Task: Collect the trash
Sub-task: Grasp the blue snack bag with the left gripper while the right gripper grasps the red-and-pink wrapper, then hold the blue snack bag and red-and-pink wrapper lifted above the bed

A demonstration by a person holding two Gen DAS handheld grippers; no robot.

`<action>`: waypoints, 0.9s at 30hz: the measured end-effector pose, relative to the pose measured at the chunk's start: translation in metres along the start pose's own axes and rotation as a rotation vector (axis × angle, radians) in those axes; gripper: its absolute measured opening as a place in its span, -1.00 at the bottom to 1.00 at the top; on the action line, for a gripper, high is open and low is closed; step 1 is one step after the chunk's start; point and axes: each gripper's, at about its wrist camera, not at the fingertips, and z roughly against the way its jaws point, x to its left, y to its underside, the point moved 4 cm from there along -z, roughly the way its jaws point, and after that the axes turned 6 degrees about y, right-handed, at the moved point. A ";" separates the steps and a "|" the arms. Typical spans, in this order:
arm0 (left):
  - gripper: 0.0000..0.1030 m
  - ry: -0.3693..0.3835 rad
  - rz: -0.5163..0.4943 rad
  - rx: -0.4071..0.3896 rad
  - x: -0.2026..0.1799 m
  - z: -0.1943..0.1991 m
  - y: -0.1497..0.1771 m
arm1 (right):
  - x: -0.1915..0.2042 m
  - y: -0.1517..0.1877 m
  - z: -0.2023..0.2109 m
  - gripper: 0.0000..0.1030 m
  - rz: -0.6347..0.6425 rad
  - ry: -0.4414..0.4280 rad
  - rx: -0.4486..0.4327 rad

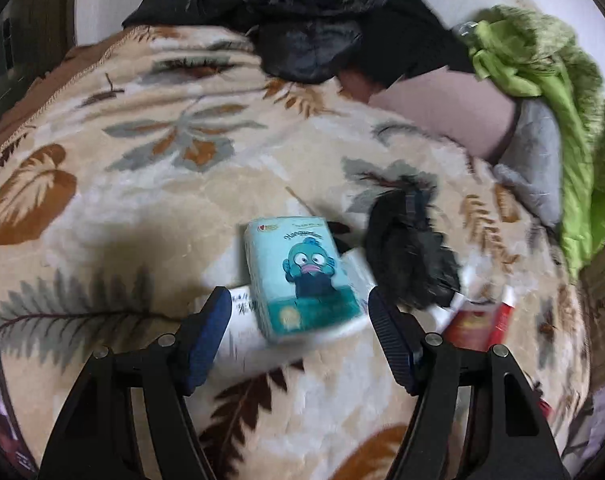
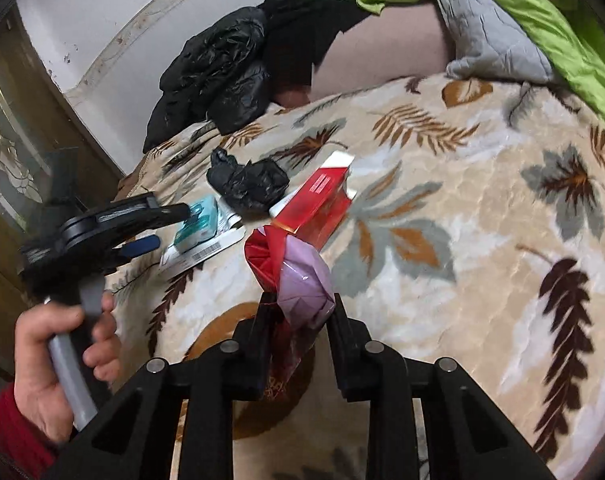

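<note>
A teal tissue pack point(image 1: 302, 276) with a cartoon fish lies on white paper point(image 1: 242, 332) on the leaf-patterned blanket point(image 1: 122, 200). My left gripper point(image 1: 298, 320) is open, its blue pads on either side of the pack's near end. It also shows in the right wrist view point(image 2: 154, 228) by the pack point(image 2: 196, 226). A crumpled black bag point(image 1: 410, 256) and a red box point(image 1: 478, 324) lie to the right. My right gripper point(image 2: 298, 312) is shut on a red and lilac wrapper point(image 2: 298, 280), in front of the red box point(image 2: 322, 208) and black bag point(image 2: 246, 182).
A black jacket point(image 1: 302, 20) lies at the blanket's far edge. Green cloth point(image 1: 542, 64) and a grey cloth point(image 1: 538, 160) lie at the right by a pink pillow point(image 1: 442, 108). A wooden cabinet point(image 2: 18, 152) stands left of the bed.
</note>
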 end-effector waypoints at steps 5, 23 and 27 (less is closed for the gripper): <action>0.00 -0.045 -0.042 -0.016 0.001 -0.021 -0.003 | 0.011 -0.001 -0.003 -0.47 0.043 -0.024 -0.003; -0.27 0.019 -0.163 -0.163 -0.032 0.093 0.049 | 0.028 0.000 0.021 -0.47 0.141 -0.004 -0.108; -0.27 0.003 -0.209 -0.177 -0.028 0.123 0.083 | 0.037 0.011 0.038 -0.47 0.167 -0.016 -0.130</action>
